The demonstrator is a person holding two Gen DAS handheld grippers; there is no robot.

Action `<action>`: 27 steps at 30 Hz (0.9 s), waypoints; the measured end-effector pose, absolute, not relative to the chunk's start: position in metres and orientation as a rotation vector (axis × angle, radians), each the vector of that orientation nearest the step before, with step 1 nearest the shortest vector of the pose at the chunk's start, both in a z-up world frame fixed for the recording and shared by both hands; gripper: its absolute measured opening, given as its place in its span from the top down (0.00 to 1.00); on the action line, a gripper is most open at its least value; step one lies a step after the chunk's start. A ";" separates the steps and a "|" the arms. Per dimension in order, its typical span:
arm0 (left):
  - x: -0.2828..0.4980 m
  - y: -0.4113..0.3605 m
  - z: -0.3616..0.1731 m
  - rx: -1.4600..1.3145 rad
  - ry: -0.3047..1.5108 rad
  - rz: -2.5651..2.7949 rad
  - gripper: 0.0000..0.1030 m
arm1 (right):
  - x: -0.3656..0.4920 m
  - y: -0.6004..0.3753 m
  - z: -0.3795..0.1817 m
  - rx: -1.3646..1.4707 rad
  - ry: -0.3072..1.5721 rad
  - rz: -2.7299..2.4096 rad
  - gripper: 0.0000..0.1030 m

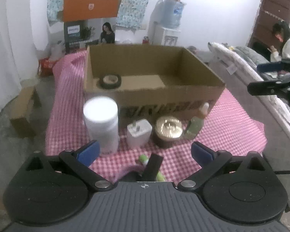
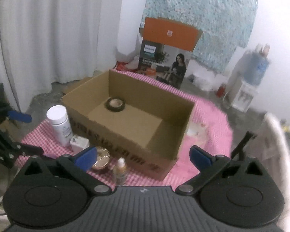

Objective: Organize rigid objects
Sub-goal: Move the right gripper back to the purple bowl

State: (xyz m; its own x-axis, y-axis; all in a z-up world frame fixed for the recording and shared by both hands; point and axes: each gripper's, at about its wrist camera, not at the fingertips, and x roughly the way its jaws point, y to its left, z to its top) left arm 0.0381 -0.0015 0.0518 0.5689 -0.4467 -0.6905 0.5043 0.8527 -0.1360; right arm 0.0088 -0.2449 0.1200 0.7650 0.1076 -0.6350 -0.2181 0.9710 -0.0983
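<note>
**Both grippers spread and empty; one roll in box, four items in a row outside it**

Left gripper [image 1: 144, 152]: blue-padded fingers spread wide, holding nothing, hovering above the near edge of the pink-and-white checked cloth [image 1: 232, 127].

Right gripper [image 2: 144, 155]: fingers likewise spread wide, empty, above the near right part of the cloth.

Open brown cardboard box [image 1: 183, 94] stands on the cloth toward its far edge. Inside, in the far left corner, lies a black roll of tape [image 1: 110, 80], flat on the box floor.

Along the box's near wall, on the cloth, left to right in the left wrist view: a tall white plastic bottle with white cap [image 1: 101, 123], upright; a white square charger plug [image 1: 139, 133], prongs up; a dark round jar with gold lid [image 1: 169, 131]; a small greenish dropper bottle with white top [image 1: 196, 124], tilted slightly.

A green-and-white item [image 1: 144, 159] and a black bar-shaped object [image 1: 153, 167] lie at the cloth's near edge, partly hidden by the left gripper body; identity cannot be determined.
</note>
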 end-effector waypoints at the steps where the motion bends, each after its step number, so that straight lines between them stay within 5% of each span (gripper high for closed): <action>1: 0.036 -0.002 0.047 0.079 0.789 -0.559 0.02 | 0.008 -0.250 0.113 -0.124 0.678 0.207 0.00; 7: 0.023 -0.011 0.032 0.165 0.769 -0.590 0.03 | -0.011 -0.259 0.074 0.053 0.663 0.231 0.00; 13: 0.011 -0.018 0.024 0.268 0.761 -0.646 0.14 | -0.019 -0.251 0.039 0.300 0.695 0.365 0.07; 18: 0.008 -0.023 0.016 0.299 0.776 -0.677 0.38 | 0.000 -0.237 0.004 0.500 0.784 0.454 0.30; 27: 0.024 -0.027 0.002 0.295 0.823 -0.656 0.67 | 0.031 -0.222 -0.034 0.662 0.863 0.494 0.44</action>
